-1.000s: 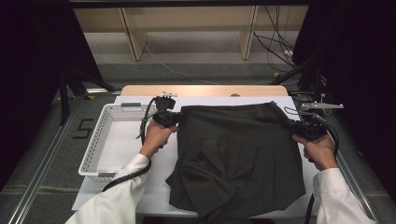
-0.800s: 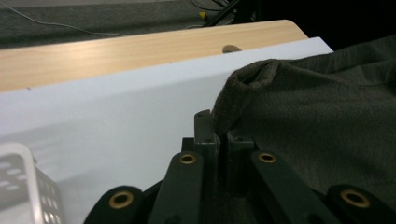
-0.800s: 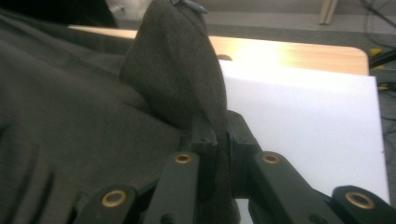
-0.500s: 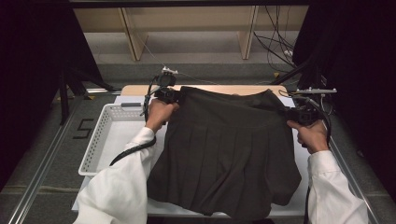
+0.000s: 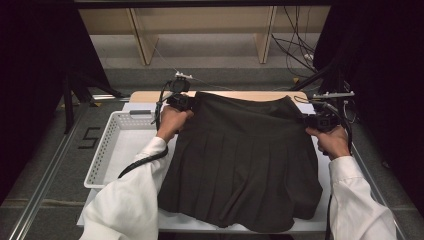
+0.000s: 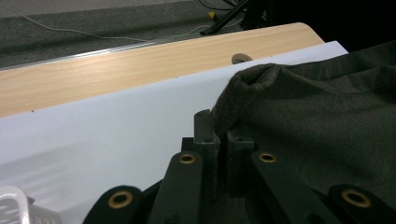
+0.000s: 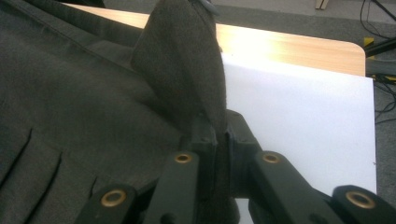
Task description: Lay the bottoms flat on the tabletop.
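A dark pleated skirt [image 5: 245, 165] lies spread flat on the white sheet [image 5: 320, 220] that covers the table, waistband at the far side and hem toward the person. My left gripper [image 5: 184, 103] is shut on the skirt's left waistband corner; in the left gripper view the fabric [image 6: 243, 98] bunches up between the closed jaws of that gripper [image 6: 218, 133]. My right gripper [image 5: 311, 120] is shut on the right waistband corner, where a fold of cloth [image 7: 182, 70] rises from the pinched jaws of this gripper [image 7: 219, 130]. Both hands sit at the skirt's far corners.
A white perforated basket [image 5: 107, 150] stands on the table to the left of the skirt. The wooden table edge [image 5: 150, 95] shows beyond the sheet. Cables and stand legs [image 5: 320, 75] lie on the floor at the far right.
Both grippers carried the skirt's waistband away from the person and up the table. The crumpled skirt has been drawn out flat, its pleats now showing.
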